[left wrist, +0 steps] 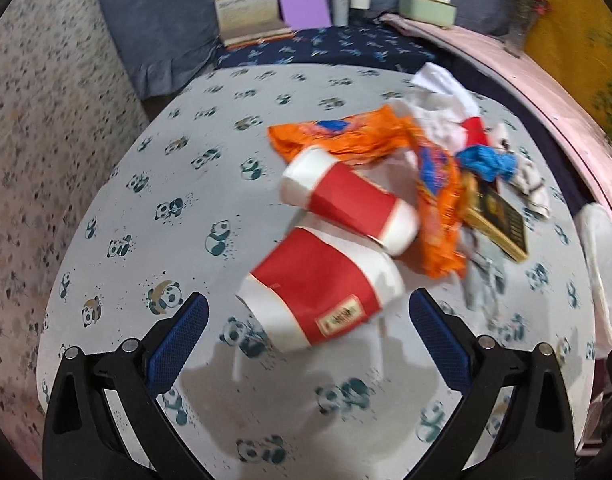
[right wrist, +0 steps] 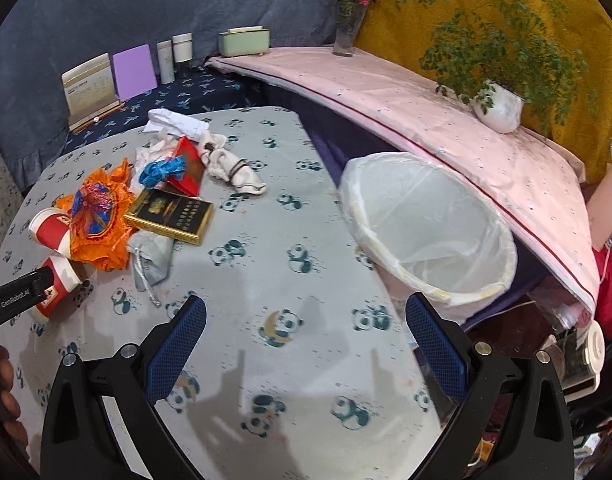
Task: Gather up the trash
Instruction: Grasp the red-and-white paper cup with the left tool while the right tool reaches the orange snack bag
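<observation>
A pile of trash lies on the panda-print table [left wrist: 145, 184]. Two red and white paper cups lie on their sides: the near cup [left wrist: 318, 292] and the far cup [left wrist: 346, 196]. Behind them are an orange wrapper [left wrist: 438, 208], a black and gold box [left wrist: 498, 220], a blue scrap [left wrist: 486, 160] and white tissues [left wrist: 438, 112]. My left gripper [left wrist: 308, 312] is open, just in front of the near cup, not touching it. My right gripper [right wrist: 306, 316] is open and empty above bare table. The white lined bin [right wrist: 430, 232] stands at the table's right edge.
A pink-covered ledge [right wrist: 386, 100] runs behind the bin with a potted plant [right wrist: 498, 108] and a flower vase [right wrist: 348, 36]. Boxes, a purple card [right wrist: 133, 70] and bottles stand at the back. The other gripper's body [right wrist: 13, 300] shows at the left.
</observation>
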`<state>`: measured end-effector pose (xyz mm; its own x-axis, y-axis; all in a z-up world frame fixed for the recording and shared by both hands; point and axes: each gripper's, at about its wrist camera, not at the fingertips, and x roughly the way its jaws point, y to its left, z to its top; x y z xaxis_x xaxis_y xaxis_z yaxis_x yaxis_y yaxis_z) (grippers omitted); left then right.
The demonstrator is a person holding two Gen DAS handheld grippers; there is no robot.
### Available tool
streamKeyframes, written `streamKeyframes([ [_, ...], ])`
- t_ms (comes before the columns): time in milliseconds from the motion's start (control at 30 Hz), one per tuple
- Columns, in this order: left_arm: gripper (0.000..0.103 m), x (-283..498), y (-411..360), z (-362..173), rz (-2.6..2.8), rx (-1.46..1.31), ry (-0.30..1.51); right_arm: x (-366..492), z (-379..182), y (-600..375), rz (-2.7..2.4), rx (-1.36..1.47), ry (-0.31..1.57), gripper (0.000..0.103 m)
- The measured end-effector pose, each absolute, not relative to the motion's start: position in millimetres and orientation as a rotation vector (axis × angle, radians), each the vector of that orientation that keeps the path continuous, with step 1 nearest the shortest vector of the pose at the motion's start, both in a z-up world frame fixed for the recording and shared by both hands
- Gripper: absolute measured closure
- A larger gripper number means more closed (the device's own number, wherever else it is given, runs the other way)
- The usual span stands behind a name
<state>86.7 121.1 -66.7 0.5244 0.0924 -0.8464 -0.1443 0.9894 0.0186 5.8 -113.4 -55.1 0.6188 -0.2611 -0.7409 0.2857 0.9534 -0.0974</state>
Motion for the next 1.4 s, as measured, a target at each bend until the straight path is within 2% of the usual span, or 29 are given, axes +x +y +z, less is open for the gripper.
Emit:
streamKeyframes([
  [333,0.007,109.3,133.0,-79.7,0.109,-0.137,1.063,40.4,-65.5,-76.3,-0.231,-0.022,0.879,0.008],
  [667,0.007,123.7,122.9,-96.2,0.118,-0.098,1.100,61.9,-68.6,-57.2,-0.196,-0.055,0.888,0.007],
  [733,0.011,123.3,124.7,-96.0,0.108,-0.086,1.099,65.3,-69.6,-52.9,-0.187,-0.062,0.891,0.007],
  [800,0.024,121.5,129.5,-93.5,0.093,-0.094,1.093,67.8,-70.8,-49.4,-0.178,-0.064,0.898,0.007],
  [900,0.037,118.3,141.1,-88.1,0.073,-0.118,1.081,72.1,-71.9,-42.2,-0.159,-0.068,0.903,0.007],
  [967,0.040,116.8,148.1,-85.6,0.063,-0.123,1.074,75.2,-72.8,-36.9,-0.147,-0.073,0.904,0.008],
  [1100,0.040,115.2,154.0,-84.9,0.056,-0.123,1.074,79.5,-75.9,-26.4,-0.117,-0.077,0.912,0.008],
  [1267,0.034,110.4,164.6,-86.3,0.035,-0.139,1.091,82.6,-77.8,-12.7,-0.075,-0.087,0.921,0.014],
  [1400,0.034,100.7,177.7,-83.0,-0.009,-0.122,1.077,85.0,-79.5,-4.0,-0.042,-0.082,0.931,0.023],
])
